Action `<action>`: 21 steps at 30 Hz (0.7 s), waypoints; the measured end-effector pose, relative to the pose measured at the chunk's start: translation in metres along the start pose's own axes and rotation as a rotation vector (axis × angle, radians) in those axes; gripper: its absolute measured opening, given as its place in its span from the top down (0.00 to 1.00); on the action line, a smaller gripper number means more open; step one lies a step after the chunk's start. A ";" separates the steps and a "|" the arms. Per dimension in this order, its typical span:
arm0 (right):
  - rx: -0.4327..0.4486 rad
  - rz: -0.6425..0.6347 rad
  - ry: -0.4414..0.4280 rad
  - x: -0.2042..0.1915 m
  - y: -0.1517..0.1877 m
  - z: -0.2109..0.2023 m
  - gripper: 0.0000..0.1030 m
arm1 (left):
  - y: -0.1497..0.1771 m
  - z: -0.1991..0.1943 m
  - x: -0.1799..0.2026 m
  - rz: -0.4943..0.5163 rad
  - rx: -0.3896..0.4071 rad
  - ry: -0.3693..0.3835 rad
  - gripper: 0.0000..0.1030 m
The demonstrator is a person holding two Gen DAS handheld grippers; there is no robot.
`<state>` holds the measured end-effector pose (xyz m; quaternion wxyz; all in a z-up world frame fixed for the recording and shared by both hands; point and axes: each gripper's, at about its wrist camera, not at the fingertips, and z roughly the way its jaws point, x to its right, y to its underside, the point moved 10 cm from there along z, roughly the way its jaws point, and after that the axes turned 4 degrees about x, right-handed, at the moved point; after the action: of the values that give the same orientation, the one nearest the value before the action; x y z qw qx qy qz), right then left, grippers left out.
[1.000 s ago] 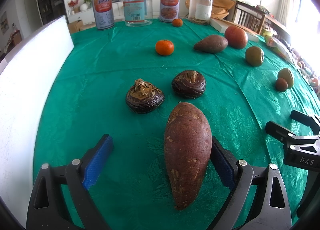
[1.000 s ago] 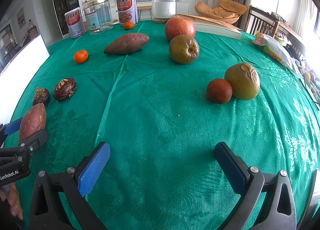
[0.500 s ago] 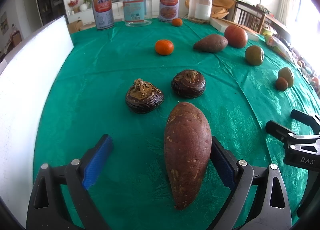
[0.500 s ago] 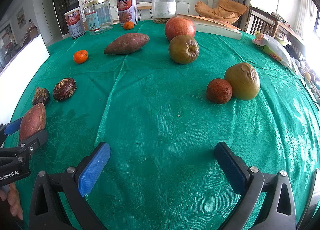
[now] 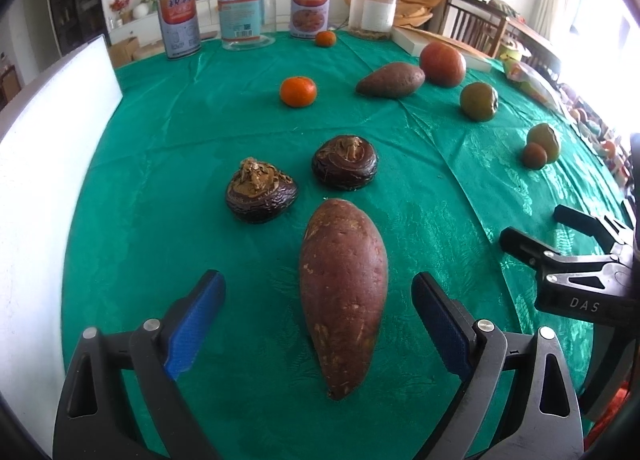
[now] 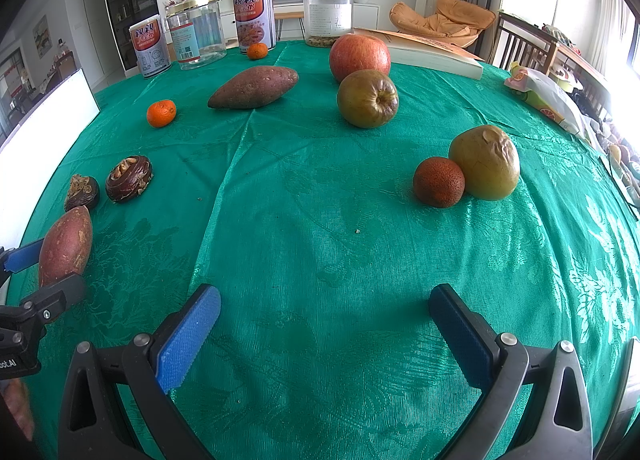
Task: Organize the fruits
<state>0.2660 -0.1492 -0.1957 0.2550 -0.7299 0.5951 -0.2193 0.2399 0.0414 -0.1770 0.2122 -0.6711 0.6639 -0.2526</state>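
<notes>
I hold the left gripper (image 5: 318,314) with its jaws spread wide around the near sweet potato (image 5: 343,292), which lies on the counter (image 5: 160,132) at lower centre of the left wrist view; neither pad touches it. To grasp well, I judge the jaws should centre on the thickest section before closing evenly. The right gripper (image 6: 324,328) is also open, holding nothing. Only the right wrist view shows the dark orange fruit (image 6: 439,182) touching the wrinkled pear (image 6: 486,162) clearly.
</notes>
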 end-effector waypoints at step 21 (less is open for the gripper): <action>0.050 0.110 -0.116 0.025 -0.002 -0.037 0.01 | -0.010 -0.018 0.001 0.006 -0.017 -0.004 0.09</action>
<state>0.2493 -0.1780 -0.1653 0.3188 -0.7010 0.6128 -0.1773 0.2365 0.0415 -0.1567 0.2083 -0.6713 0.6678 -0.2449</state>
